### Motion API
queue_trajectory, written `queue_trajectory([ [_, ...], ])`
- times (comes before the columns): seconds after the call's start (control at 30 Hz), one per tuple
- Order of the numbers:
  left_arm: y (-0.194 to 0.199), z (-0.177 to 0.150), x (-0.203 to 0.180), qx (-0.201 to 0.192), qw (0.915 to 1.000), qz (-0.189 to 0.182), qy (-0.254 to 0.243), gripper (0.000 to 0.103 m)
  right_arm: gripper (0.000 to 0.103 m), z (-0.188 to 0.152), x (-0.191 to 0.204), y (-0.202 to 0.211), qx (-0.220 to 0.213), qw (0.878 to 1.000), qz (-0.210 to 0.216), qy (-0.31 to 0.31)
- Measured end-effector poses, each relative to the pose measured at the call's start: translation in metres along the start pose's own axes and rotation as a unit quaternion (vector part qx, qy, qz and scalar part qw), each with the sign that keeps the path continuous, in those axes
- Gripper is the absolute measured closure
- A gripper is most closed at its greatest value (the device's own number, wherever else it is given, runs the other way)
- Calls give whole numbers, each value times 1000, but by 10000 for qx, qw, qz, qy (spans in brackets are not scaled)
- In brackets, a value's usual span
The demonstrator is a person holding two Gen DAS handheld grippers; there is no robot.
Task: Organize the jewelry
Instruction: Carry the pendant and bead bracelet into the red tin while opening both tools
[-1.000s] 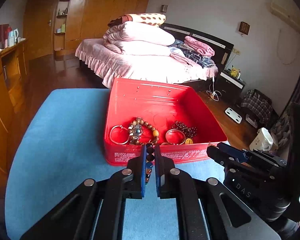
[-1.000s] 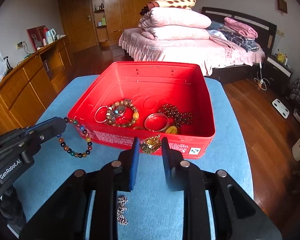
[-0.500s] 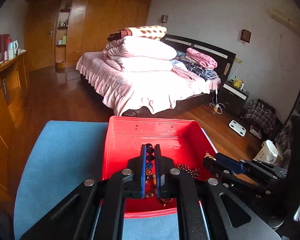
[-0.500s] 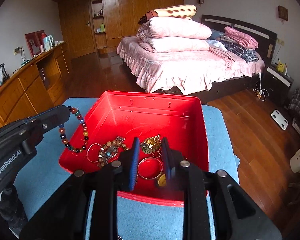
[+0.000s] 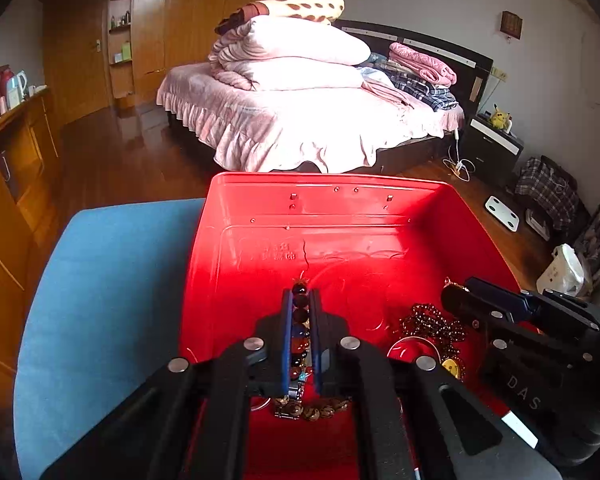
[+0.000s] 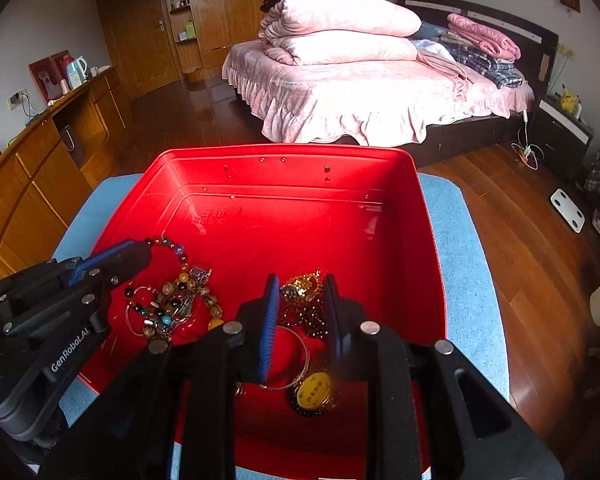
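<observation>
The left tool (image 5: 300,300) is pinching a bracelet of multicoloured round beads (image 5: 300,320) between its blue-padded fingers, which are pressed close on the strand at the lower centre of the left wrist view. The right tool (image 6: 302,284) is gripping a small gold-coloured filigree ornament (image 6: 302,283) at its fingertips, the jaws standing only as wide as the piece itself, in the lower middle of the right wrist view.

A second ago both tools were hanging in front of the near wall of the open red metal box (image 6: 284,152), over the blue cloth-covered surface (image 5: 112,280). Now both are reaching past that wall and hovering above the box floor, so both pieces are arriving over their destination together.

Around the tools, the box is already holding a tangle of brown and speckled beads with silver rings (image 6: 172,304) at lower left, a dark garnet-like bead strand (image 5: 428,324) and a round yellow medallion (image 6: 314,390). In my judgement the carry is nearly done, and only the release of the two pieces is remaining. The pink bed (image 6: 372,92) is filling the upper background.
</observation>
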State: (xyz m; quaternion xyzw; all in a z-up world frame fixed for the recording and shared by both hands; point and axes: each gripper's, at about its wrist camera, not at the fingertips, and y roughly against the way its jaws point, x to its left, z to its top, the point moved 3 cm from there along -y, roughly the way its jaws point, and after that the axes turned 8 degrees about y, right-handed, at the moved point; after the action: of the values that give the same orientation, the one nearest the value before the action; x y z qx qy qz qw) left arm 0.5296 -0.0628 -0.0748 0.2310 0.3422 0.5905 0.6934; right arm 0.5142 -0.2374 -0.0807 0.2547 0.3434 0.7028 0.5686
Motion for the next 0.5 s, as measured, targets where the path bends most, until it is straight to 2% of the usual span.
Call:
queue_trajectory([
  [0.03,-1,-1,1,34,10000,21,19,94,80,0,-1,0,-19,10000,-16,-36],
  [0.1,-2,-4,4,52,10000,63,46,83,72,-1,-1,2,-77,10000,-43,-38],
  [0.23,1,-8,8,14,9999,114,77,78,71,-1,-1,7,-155,9998,-99,-25],
  [0.3,5,-9,8,-48,9999,135,67,72,70,-1,-2,10,-195,9997,-116,-10],
  [0.5,24,-12,7,-268,9996,119,9,62,70,-1,-2,22,-323,9994,-159,4],
])
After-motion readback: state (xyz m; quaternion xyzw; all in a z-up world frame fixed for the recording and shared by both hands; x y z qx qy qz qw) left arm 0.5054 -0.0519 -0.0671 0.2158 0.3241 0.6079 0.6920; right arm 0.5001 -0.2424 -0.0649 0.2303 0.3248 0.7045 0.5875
